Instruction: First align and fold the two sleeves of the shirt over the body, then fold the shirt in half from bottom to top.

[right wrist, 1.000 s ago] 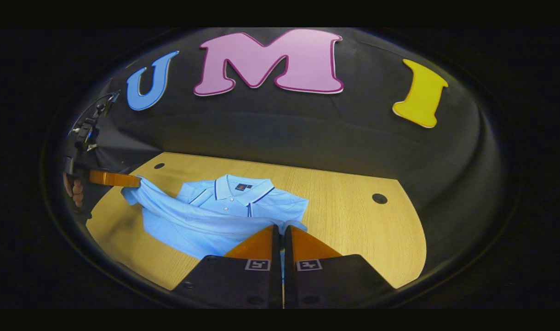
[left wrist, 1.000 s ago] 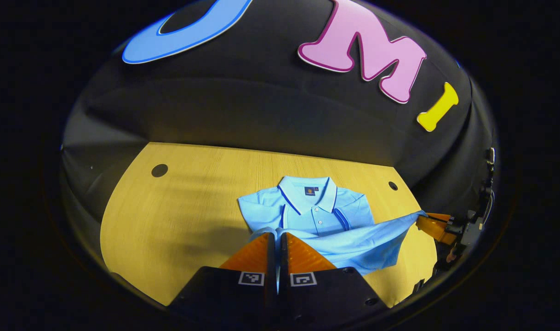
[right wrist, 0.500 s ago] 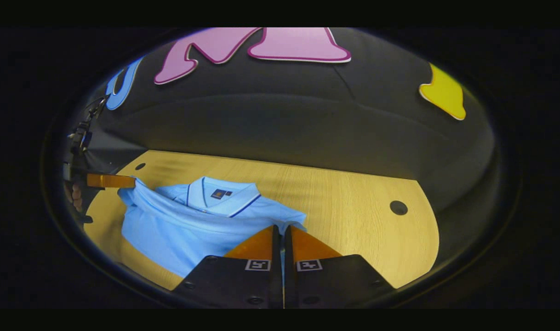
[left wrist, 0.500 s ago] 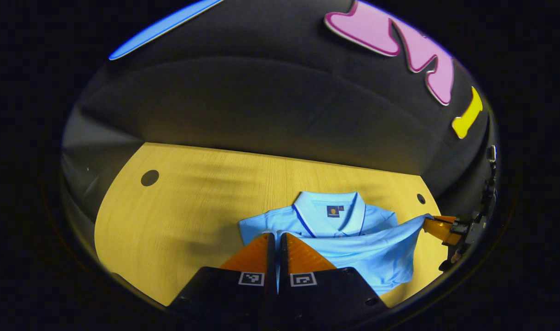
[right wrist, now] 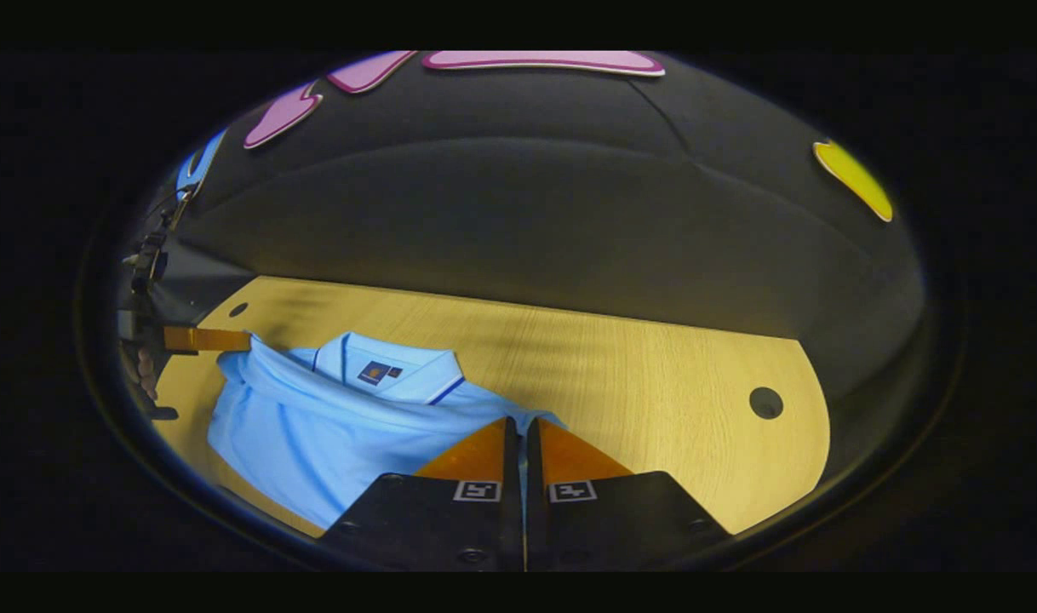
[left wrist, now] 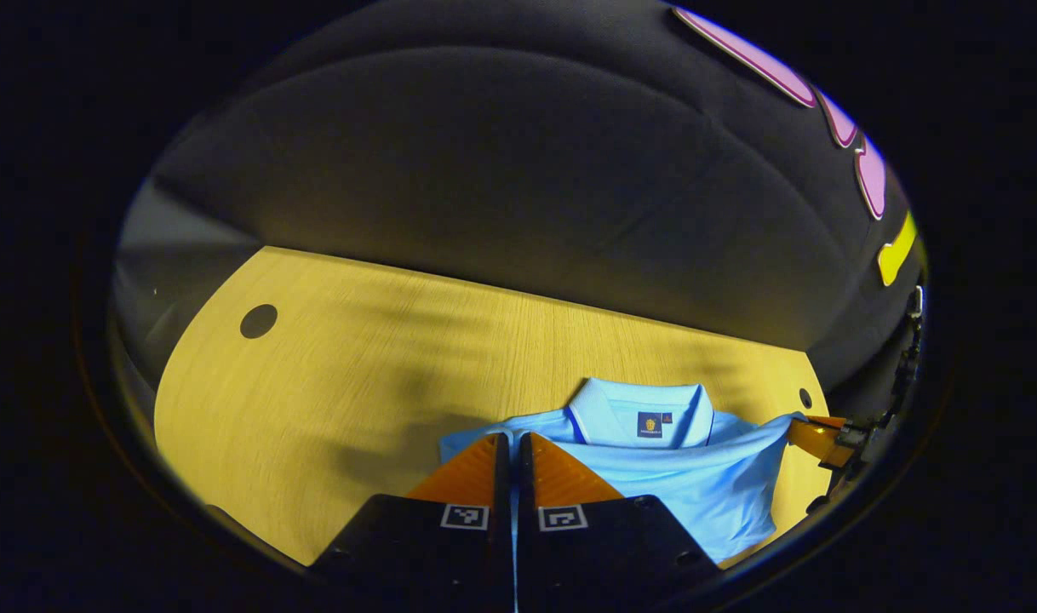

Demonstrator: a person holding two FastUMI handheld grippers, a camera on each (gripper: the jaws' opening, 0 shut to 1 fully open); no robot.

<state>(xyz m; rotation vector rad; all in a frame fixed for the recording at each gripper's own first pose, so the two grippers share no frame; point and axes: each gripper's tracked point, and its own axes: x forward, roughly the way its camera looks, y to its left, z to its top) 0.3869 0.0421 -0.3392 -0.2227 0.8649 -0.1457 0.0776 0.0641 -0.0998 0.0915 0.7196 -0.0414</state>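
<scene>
Tools (left wrist: 515, 451) (right wrist: 524, 438) clamp closed on shirt (left wrist: 697, 477) hem.

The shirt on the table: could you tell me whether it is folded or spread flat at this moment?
Mid-fold. The shirt has its bottom edge lifted to the collar, pinched in both shut claws, left and right; not yet laid flat.

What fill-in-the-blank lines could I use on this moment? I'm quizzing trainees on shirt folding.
1. The left gripper is shut on the shirt's lifted ____.
2. The light blue shirt lies on a ____ table.
3. The shirt's ____, with its dark trim, faces the booth wall.
4. The right gripper has its fingers ____ on the fabric.

Missing words: hem; wooden; collar; shut
</scene>
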